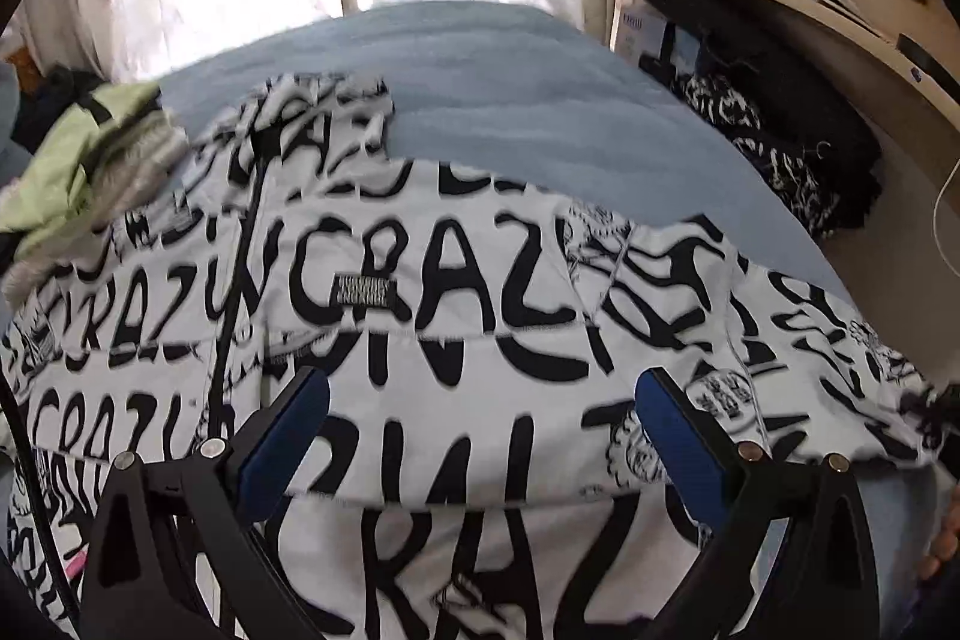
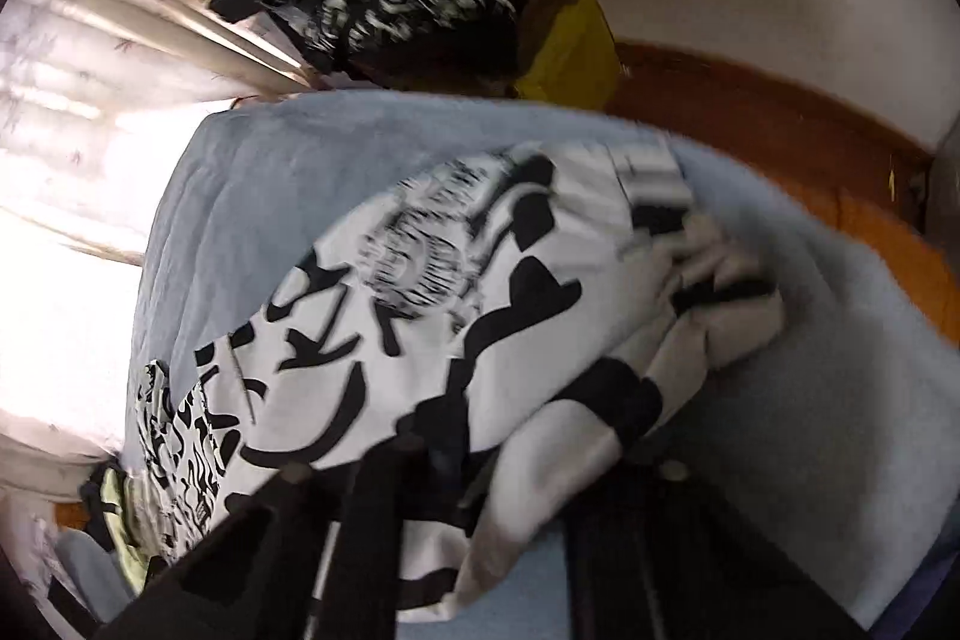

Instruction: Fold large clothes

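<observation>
We hover our left hand-held gripper [image 1: 480,436] wide open over the printed jacket [image 1: 456,280] on the bed [image 1: 510,100], while our right hand-held gripper [image 2: 450,466] pinches its edge to fold it.

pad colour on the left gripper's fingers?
Blue pads on black fingers; left wrist view shows them best.

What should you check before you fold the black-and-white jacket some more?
1. Left gripper jaws open over the jacket: ok.
2. Right gripper shut on jacket cloth: ok, jaws closed with fabric bunched there.
3. Jacket lying flat: not ok, it is rumpled at the right gripper.
4. Blue blanket bare beyond the jacket: ok.
5. Green garment apart from the jacket: not ok, they touch.
</observation>
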A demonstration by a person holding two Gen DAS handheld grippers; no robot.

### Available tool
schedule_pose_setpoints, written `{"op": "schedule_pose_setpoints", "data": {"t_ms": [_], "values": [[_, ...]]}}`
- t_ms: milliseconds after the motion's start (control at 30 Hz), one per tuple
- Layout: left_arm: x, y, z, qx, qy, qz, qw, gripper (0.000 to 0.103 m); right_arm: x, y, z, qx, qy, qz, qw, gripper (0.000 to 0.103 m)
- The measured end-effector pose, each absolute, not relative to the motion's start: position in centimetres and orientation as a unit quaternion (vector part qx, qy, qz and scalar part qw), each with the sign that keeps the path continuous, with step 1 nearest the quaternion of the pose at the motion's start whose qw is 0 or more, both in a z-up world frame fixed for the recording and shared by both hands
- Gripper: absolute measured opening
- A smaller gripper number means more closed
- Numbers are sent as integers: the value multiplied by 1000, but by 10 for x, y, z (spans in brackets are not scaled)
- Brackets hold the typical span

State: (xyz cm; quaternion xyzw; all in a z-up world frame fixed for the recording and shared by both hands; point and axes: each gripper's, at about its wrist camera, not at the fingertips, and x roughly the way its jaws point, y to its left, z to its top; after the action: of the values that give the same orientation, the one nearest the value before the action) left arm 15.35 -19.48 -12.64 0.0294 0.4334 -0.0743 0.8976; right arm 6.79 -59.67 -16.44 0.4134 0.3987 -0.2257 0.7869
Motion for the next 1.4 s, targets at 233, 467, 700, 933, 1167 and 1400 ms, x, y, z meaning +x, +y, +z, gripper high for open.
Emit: {"op": "schedule_pose_setpoints", "data": {"t_ms": [233,467,700,933,1167,1400], "values": [[149,-149,-105,-3,414,-47,909,101,113,-510,-37,254,335,-135,897,5],[139,-77,-95,-3,381,19,924,101,150,-350,41,123,319,26,939,5],[131,7,-124,-63,406,54,910,101,161,-215,-25,68,403,152,900,19],[113,60,-155,-119,437,68,889,101,145,-180,-101,124,481,201,844,47],[106,50,-161,-152,459,9,875,101,115,-221,-109,218,458,156,847,47],[100,-5,-150,-76,443,-73,890,101,74,-270,-123,298,439,97,842,47]]}}
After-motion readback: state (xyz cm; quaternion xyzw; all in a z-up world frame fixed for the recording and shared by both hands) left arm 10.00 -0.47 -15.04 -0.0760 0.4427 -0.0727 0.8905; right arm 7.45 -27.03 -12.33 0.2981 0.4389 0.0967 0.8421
